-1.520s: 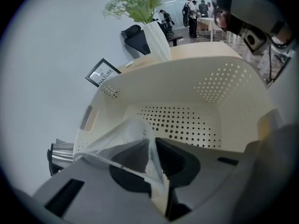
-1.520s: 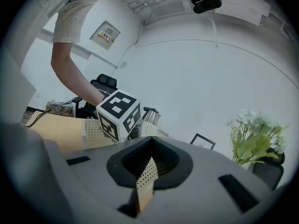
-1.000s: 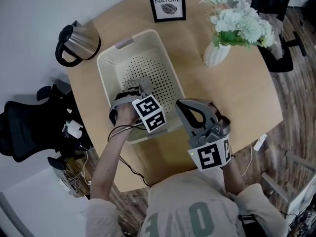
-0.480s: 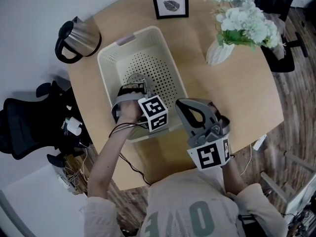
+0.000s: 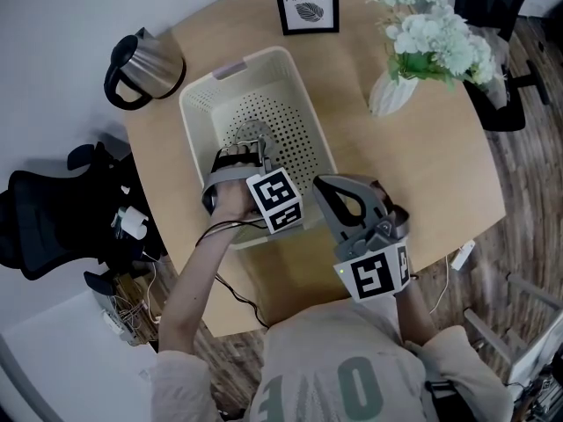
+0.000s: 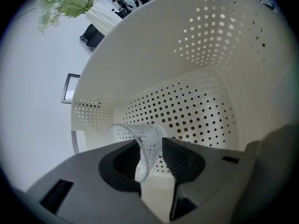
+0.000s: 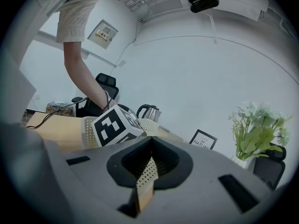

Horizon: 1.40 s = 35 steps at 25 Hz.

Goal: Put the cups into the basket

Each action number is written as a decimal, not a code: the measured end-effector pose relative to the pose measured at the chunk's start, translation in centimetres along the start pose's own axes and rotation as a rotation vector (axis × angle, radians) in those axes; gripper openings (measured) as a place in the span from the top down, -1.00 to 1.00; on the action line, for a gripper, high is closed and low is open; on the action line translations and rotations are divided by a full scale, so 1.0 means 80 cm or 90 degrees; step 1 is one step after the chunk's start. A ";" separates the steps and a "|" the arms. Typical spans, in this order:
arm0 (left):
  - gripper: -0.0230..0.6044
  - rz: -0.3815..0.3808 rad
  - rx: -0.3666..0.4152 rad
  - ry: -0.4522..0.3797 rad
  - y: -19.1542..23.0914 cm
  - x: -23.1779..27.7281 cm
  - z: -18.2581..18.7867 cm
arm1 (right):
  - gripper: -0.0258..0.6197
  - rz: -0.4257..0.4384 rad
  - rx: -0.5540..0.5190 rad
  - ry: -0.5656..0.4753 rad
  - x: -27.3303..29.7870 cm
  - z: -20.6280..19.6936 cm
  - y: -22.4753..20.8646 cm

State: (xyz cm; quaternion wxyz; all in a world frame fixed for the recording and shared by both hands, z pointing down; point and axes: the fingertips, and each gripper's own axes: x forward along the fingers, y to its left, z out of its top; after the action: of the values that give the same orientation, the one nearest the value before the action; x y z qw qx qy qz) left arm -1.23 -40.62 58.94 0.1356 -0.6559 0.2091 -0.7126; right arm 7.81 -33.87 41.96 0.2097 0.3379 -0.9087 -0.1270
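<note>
A clear plastic cup [image 5: 252, 134] lies tilted on its side low inside the cream perforated basket [image 5: 199, 105] on the round wooden table [image 5: 413, 174]. My left gripper [image 5: 250, 153] reaches into the basket from the near side. In the left gripper view its jaws are opening, and the cup [image 6: 148, 139] sits loose between them, a gap showing beside one pad. The basket wall [image 6: 210, 55] fills that view. My right gripper [image 5: 327, 185] hovers over the table just right of the basket, shut and empty. Its closed jaws [image 7: 150, 143] point towards the basket.
A steel kettle [image 5: 142, 63] stands left of the basket. A framed print [image 5: 306, 1] and a white vase of flowers [image 5: 392, 95] stand at the back. Black office chairs [image 5: 53, 227] sit by the table's left edge, with cables on the floor.
The left gripper has pushed slightly further into the basket and its jaws have spread, freeing the cup. The right gripper has stayed put.
</note>
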 end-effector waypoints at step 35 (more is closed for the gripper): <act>0.90 0.217 -0.800 -0.688 0.052 -0.348 -0.040 | 0.92 -0.026 -0.054 -0.064 -0.046 0.097 0.030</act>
State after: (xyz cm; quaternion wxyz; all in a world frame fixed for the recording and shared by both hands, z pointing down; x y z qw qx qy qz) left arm -1.84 -30.87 32.30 -0.0671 -0.8194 0.5688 -0.0224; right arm 5.36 -28.97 34.91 0.1750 0.3402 -0.9049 -0.1865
